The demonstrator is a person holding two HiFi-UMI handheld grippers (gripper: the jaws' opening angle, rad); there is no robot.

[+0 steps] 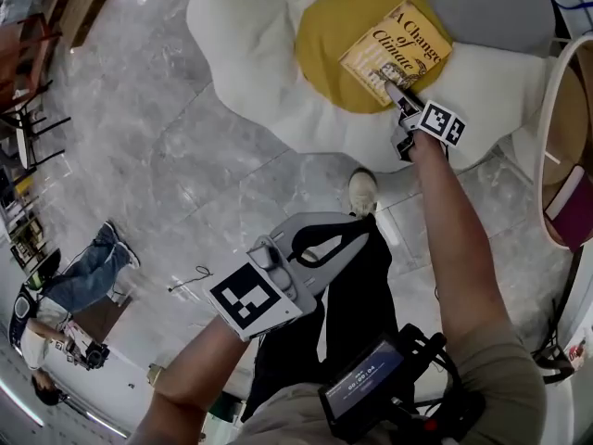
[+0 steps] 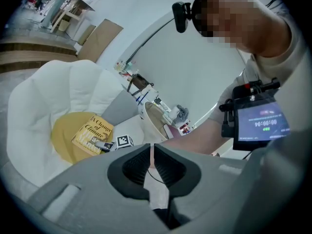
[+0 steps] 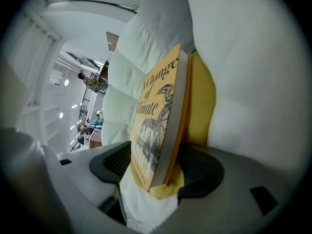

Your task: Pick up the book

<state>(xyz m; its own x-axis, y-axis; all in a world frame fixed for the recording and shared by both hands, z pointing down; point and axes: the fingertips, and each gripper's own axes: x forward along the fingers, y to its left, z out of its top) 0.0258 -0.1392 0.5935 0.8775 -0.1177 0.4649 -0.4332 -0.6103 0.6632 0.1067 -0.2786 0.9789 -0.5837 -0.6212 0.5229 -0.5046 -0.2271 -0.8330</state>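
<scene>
A yellow book (image 1: 396,52) titled "A Change of Climate" lies on the yellow centre (image 1: 324,35) of a big white flower-shaped cushion (image 1: 250,54). My right gripper (image 1: 394,91) reaches to the book's near corner. In the right gripper view the book (image 3: 158,126) stands edge-on between the wide-apart jaws of the right gripper (image 3: 156,165), with a gap at the pads, so it is open. My left gripper (image 1: 366,222) hangs low over the floor, well short of the cushion. Its jaws are together, with nothing in them. The left gripper view shows the left gripper (image 2: 152,162), the book (image 2: 92,134) and the right gripper (image 2: 100,144) far off.
The cushion rests on a grey marble floor (image 1: 185,156). A shoe (image 1: 363,191) stands just before the cushion's edge. A round wooden-rimmed stand (image 1: 565,128) is at the right. A person (image 1: 65,313) crouches at the lower left. A screen device (image 1: 366,387) hangs at the chest.
</scene>
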